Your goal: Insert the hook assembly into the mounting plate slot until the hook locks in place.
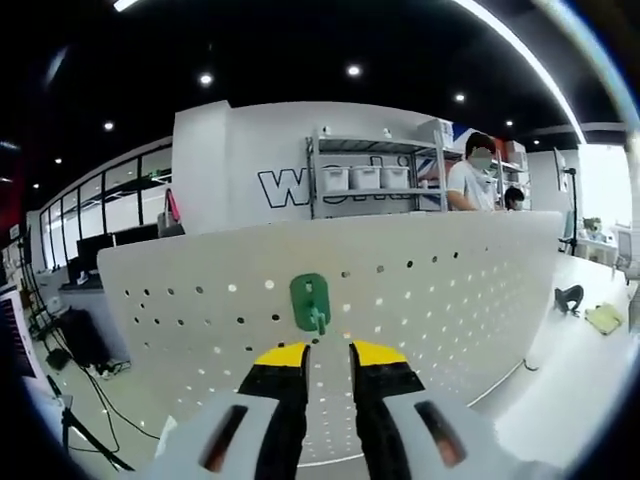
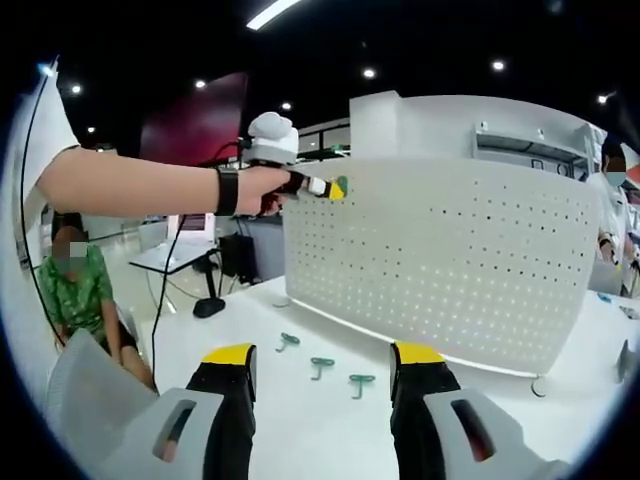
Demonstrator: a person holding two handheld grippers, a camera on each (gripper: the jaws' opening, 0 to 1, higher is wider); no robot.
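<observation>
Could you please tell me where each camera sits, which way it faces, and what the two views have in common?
Left gripper view: rides the left gripper, close to and facing the white pegboard and a green hook mounted on it; its own yellow-tipped jaws stand apart.
Right gripper view: rides the right gripper, farther back above the white table, facing the pegboard and three loose green hooks; the person's arm shows.
Shared: pegboard and mounted hook; the left gripper appears there in the right view.

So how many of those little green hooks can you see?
4: one hook on the pegboard, three loose hooks on the white table, at and. Others may be hidden.
</observation>
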